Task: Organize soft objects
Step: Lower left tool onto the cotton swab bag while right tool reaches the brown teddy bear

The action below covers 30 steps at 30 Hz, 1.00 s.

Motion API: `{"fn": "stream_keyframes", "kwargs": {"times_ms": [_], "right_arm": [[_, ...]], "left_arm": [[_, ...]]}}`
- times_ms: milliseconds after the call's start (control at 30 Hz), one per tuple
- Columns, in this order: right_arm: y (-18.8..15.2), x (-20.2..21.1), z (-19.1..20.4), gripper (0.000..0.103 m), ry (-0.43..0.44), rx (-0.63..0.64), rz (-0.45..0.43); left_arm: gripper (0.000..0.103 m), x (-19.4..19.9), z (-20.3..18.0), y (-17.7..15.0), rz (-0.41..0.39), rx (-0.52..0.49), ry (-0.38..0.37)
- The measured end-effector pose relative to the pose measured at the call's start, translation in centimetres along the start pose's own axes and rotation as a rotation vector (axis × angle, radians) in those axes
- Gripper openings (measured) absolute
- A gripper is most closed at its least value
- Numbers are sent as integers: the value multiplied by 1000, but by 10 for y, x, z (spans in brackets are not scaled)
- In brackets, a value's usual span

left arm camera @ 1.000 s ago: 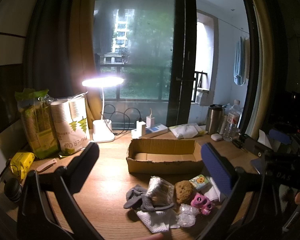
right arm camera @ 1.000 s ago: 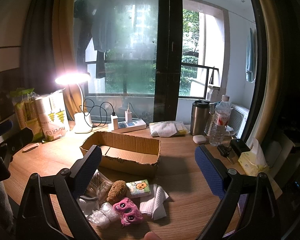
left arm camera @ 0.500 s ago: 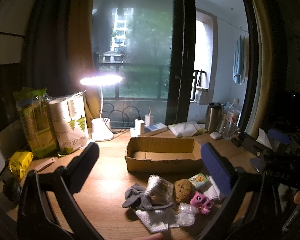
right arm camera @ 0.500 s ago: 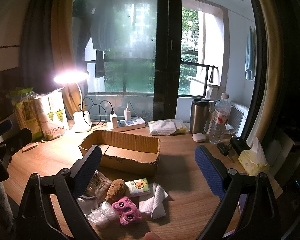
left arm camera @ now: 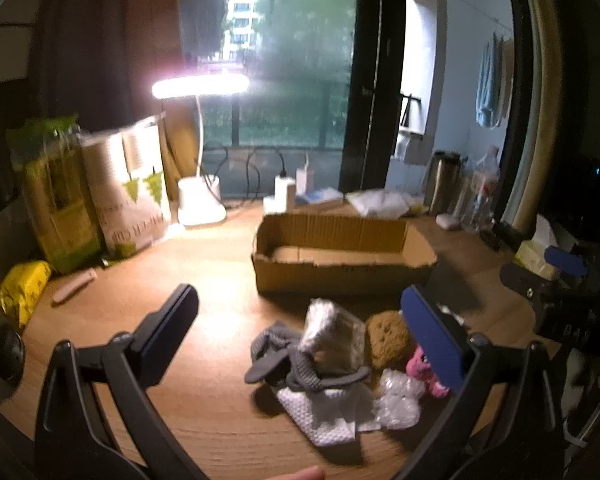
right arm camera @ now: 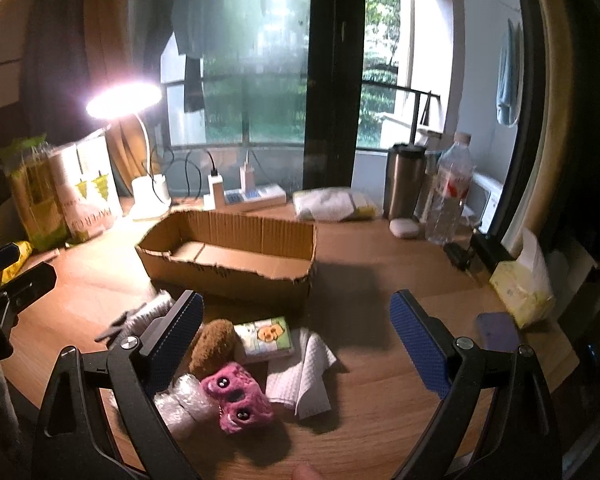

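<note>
A pile of soft things lies on the wooden desk in front of an empty cardboard box [left arm camera: 340,256] [right arm camera: 228,256]. In it are grey knit gloves [left arm camera: 276,354], a silvery bag [left arm camera: 332,328], a brown sponge [left arm camera: 388,338] [right arm camera: 212,346], a pink plush toy [right arm camera: 236,398] [left arm camera: 422,366], bubble wrap [left arm camera: 398,398] [right arm camera: 184,400], a tissue pack with a cartoon print [right arm camera: 266,338] and a white cloth [right arm camera: 304,376]. My left gripper [left arm camera: 312,320] hangs open above the pile. My right gripper [right arm camera: 296,328] is open too, over the tissue pack and cloth. Neither holds anything.
A lit desk lamp [left arm camera: 200,160], paper cup sleeves [left arm camera: 128,192] and a green bag [left arm camera: 56,192] stand at the left. A power strip [right arm camera: 252,196], steel tumbler [right arm camera: 404,184], water bottle [right arm camera: 450,192] and tissue box [right arm camera: 524,284] line the back and right.
Both grippers have dipped down and forward toward the pile, so the box and soft things now sit larger and higher between the fingers. Both stay open.
</note>
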State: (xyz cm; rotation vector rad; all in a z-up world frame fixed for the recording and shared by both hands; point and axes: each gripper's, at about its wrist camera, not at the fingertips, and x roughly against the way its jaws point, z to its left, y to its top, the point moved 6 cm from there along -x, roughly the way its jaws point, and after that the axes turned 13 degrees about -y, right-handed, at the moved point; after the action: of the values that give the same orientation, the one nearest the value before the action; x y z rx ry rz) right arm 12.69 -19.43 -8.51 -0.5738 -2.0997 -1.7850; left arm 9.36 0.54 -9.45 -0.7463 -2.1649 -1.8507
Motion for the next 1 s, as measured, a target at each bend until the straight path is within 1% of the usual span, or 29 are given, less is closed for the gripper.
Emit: {"fn": "stream_keyframes", "kwargs": {"times_ms": [300,467,733,833,1000], "right_arm": [[-21,-40,3,96,2,16,105],[-30,-63,0,96,1,9,158],[-47,-99,-1,96,23,8,250],[-52,-109,-1,96,40,1,273],[-50,-118,10,96,78,23,272]], "left_arm": [[102,-49,2,-26,134,13,-8],[102,-75,-1,-34,202,3,-20],[102,-111,1,-41,286,3,-39],[102,-122,3,-43,309,7,-46],[101,-135,2,-45,344,-16,-62]]}}
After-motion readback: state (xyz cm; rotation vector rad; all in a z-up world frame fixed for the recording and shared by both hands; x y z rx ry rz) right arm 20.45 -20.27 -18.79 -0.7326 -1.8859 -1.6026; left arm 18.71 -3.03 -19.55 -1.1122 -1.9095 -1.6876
